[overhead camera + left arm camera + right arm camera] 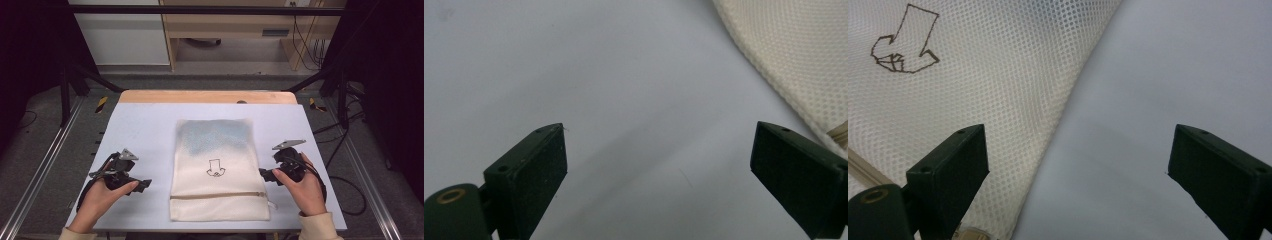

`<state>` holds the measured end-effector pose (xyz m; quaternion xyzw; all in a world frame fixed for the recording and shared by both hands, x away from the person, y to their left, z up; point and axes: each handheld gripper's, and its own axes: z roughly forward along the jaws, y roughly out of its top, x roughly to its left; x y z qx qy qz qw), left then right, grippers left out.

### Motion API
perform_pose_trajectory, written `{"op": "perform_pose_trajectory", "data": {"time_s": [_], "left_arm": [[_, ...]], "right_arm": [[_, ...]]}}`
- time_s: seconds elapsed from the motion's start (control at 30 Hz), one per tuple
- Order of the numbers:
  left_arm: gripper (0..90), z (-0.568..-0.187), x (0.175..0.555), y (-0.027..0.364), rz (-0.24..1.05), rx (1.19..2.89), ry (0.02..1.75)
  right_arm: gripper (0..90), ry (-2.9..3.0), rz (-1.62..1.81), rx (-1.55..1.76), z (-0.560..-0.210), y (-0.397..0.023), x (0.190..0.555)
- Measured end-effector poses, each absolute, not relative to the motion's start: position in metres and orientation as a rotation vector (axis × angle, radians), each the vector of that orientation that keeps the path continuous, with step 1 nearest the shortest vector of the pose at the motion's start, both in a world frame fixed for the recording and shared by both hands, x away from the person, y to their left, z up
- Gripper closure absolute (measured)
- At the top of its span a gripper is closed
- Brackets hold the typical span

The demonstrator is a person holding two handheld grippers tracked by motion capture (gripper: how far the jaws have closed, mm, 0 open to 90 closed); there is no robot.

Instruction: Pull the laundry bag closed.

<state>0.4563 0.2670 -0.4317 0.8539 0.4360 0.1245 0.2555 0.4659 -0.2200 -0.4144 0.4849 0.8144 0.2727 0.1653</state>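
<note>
Two open claws, left claw [145, 185], right claw [263, 174], flanking mesh bag [216, 170], perhaps bluish contents overhead.

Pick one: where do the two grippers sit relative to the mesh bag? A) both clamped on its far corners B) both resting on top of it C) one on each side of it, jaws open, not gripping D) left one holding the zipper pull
C: in the high view the left gripper and right gripper flank the mesh bag, and both gripper views show the jaws spread wide with nothing between them but table and bag edge.

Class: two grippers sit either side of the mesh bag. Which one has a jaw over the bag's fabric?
The right gripper: in its own view one jaw lies over the mesh bag edge. The left gripper has both jaws over bare table, bag off to one side.
</note>
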Motion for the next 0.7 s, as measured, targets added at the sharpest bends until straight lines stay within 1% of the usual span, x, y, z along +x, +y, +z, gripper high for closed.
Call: {"op": "perform_pose_trajectory", "data": {"time_s": [0.13, 0.27, 0.7], "left_arm": [[7.9, -0.435, 0.455, 0.274, 0.349, 2.318, 1.197], [7.9, -0.438, 0.456, 0.28, 0.329, 2.302, 1.191], [8.1, -0.45, 0.455, 0.302, 0.38, 2.284, 1.252]], "right_arm": [[9.6, 2.316, 0.773, 1.397, -0.42, -0.226, 0.465], [9.5, 2.294, 0.788, 1.416, -0.426, -0.233, 0.463], [8.4, 2.227, 0.825, 1.513, -0.443, -0.263, 0.453]]}}
